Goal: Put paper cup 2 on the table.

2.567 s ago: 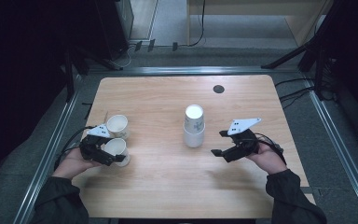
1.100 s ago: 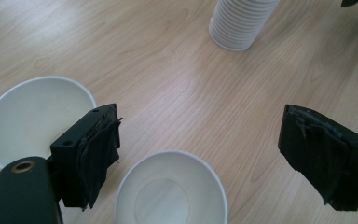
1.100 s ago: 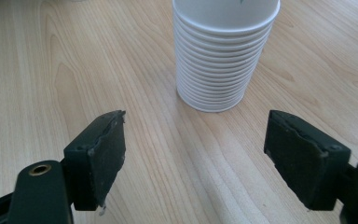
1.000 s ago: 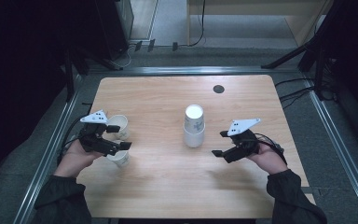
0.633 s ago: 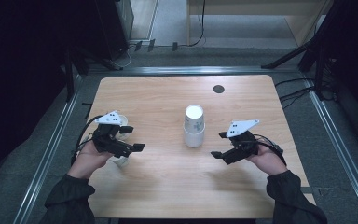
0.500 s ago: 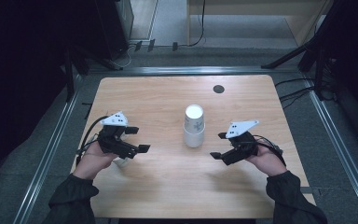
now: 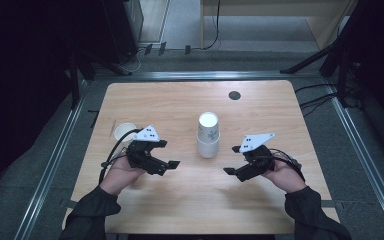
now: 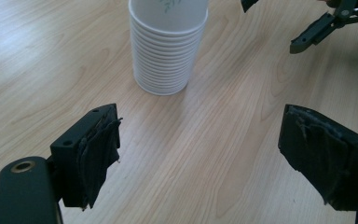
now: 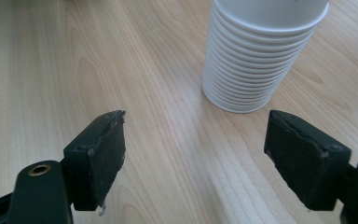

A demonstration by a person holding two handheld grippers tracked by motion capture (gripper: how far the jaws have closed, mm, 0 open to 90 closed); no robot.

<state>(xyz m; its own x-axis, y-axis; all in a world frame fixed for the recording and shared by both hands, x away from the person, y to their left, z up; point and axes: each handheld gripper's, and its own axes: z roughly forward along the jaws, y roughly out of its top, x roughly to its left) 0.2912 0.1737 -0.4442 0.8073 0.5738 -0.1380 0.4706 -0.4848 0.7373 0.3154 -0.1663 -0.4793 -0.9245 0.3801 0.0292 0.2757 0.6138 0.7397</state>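
Observation:
A stack of white paper cups (image 7: 208, 135) stands upright at the table's middle. My left gripper (image 7: 166, 154) sits just left of it, open and holding nothing, pointing at the stack. My right gripper (image 7: 231, 160) is on the stack's right, also open, with nothing in it. In the left gripper view the stack (image 8: 168, 46) stands ahead of the spread jaws of my left gripper (image 8: 196, 154), with bare wood between them. In the right gripper view the stack (image 9: 261, 56) rises ahead and right of my right gripper (image 9: 196, 154). A single white cup (image 7: 125, 132) stands behind my left hand.
A small dark round disc (image 7: 234, 95) lies on the wooden table (image 7: 180, 105) toward its far right. Metal rails and cables run along the floor around the table. One jaw of the other gripper (image 8: 317, 30) shows at the top right of the left gripper view.
My left gripper has moved right, away from the cups at the table's left and toward the stack, staying open. The right gripper has kept still.

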